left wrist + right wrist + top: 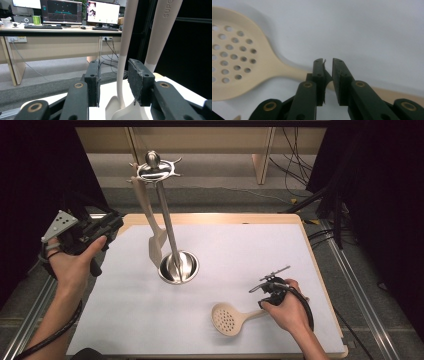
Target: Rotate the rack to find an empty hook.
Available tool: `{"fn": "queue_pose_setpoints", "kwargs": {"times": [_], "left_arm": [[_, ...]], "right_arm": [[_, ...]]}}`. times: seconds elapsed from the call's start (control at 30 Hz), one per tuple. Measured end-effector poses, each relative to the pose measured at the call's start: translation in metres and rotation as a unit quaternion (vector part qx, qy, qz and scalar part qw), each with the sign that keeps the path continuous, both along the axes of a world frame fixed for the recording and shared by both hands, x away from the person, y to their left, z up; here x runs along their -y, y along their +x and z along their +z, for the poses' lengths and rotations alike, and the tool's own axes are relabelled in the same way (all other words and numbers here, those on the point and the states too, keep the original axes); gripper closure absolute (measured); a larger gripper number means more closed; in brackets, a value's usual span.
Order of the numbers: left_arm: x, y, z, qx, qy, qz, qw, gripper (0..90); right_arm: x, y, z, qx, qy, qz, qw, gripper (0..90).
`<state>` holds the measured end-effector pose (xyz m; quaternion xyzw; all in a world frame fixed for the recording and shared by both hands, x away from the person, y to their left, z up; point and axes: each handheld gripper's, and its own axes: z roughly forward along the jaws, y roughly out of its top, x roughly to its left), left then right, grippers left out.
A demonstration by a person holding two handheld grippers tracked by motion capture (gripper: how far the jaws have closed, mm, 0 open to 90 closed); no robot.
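Bright, even overhead light on the white table; dark surrounds; soft shadows; close skimmer slightly blurred.

High view: above the near edge of the table, facing forward and down, whole top in frame. Left gripper view: low at the left edge, level, utensil stand close. Right gripper view: pointing down, very near the slotted spoon; spoon shared with high view.
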<state>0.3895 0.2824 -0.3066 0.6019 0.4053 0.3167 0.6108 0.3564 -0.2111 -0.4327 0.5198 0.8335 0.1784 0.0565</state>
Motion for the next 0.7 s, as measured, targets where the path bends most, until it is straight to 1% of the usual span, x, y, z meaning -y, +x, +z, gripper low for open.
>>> {"fn": "queue_pose_setpoints", "kwargs": {"times": [0.07,0.1,0.13,0.17,0.2,0.23,0.3,0.33,0.37,0.4,0.43,0.5,0.53,0.6,0.63,0.67,0.7], "left_arm": [[0.001,0.0,0.0,0.001,0.002,-0.001,1.0,61.7],[0.001,0.0,0.0,0.0,0.002,-0.002,1.0,61.5],[0.002,0.0,-0.001,-0.004,-0.001,-0.002,1.0,61.4],[0.003,0.0,-0.001,-0.004,0.0,-0.003,1.0,61.3],[0.003,0.0,-0.001,-0.004,0.001,-0.004,1.0,61.4],[0.003,0.001,-0.001,-0.002,0.004,-0.004,1.0,61.3],[0.004,0.001,-0.001,-0.008,0.002,-0.005,1.0,61.3],[0.004,0.001,-0.002,-0.009,0.002,-0.001,1.0,61.4],[0.004,0.001,-0.002,-0.009,0.002,-0.001,1.0,61.4],[0.004,0.001,-0.002,-0.009,0.003,-0.001,1.0,61.4],[0.004,0.001,-0.002,-0.009,0.002,-0.001,1.0,61.4],[0.004,0.001,-0.002,-0.009,0.002,-0.002,1.0,61.4],[0.005,0.001,-0.002,-0.01,0.002,-0.002,0.9999,61.4],[0.005,0.0,-0.002,-0.01,0.002,-0.005,0.9999,61.4],[0.006,0.0,-0.002,-0.011,0.004,-0.006,0.9999,61.4],[0.006,-0.001,-0.002,-0.011,0.002,-0.007,0.9999,61.4],[0.007,-0.002,-0.002,-0.013,0.001,-0.01,0.9999,61.4]], "right_arm": [[0.007,-0.006,0.0,-0.019,0.002,-0.037,0.9991,78.4],[0.011,-0.008,-0.001,-0.017,0.003,-0.038,0.9991,78.4],[0.014,-0.009,-0.002,-0.015,-0.001,-0.037,0.9992,78.4],[0.016,-0.01,-0.003,-0.019,-0.007,-0.042,0.9989,78.5],[0.018,-0.012,-0.003,-0.019,-0.003,-0.041,0.999,78.7],[0.019,-0.012,-0.003,-0.023,-0.008,-0.045,0.9987,79.7],[0.022,-0.014,-0.002,-0.023,-0.005,-0.041,0.9989,83.2],[0.022,-0.014,-0.002,-0.024,-0.005,-0.051,0.9984,85.9],[0.024,-0.015,-0.002,-0.026,-0.007,-0.05,0.9984,88.2],[0.025,-0.015,-0.001,-0.035,-0.006,-0.054,0.9979,90.0],[0.027,-0.015,-0.002,-0.032,-0.007,-0.051,0.9982,90.0],[0.03,-0.015,-0.001,-0.04,-0.006,-0.054,0.9977,90.0],[0.031,-0.016,-0.002,-0.038,-0.009,-0.056,0.9976,90.0],[0.033,-0.016,-0.002,-0.043,-0.006,-0.062,0.9971,90.0],[0.035,-0.016,-0.002,-0.04,-0.009,-0.061,0.9973,90.0],[0.034,-0.016,0.0,-0.048,-0.006,-0.071,0.9963,90.0],[0.035,-0.017,0.0,-0.046,-0.005,-0.073,0.9963,90.0]]}}
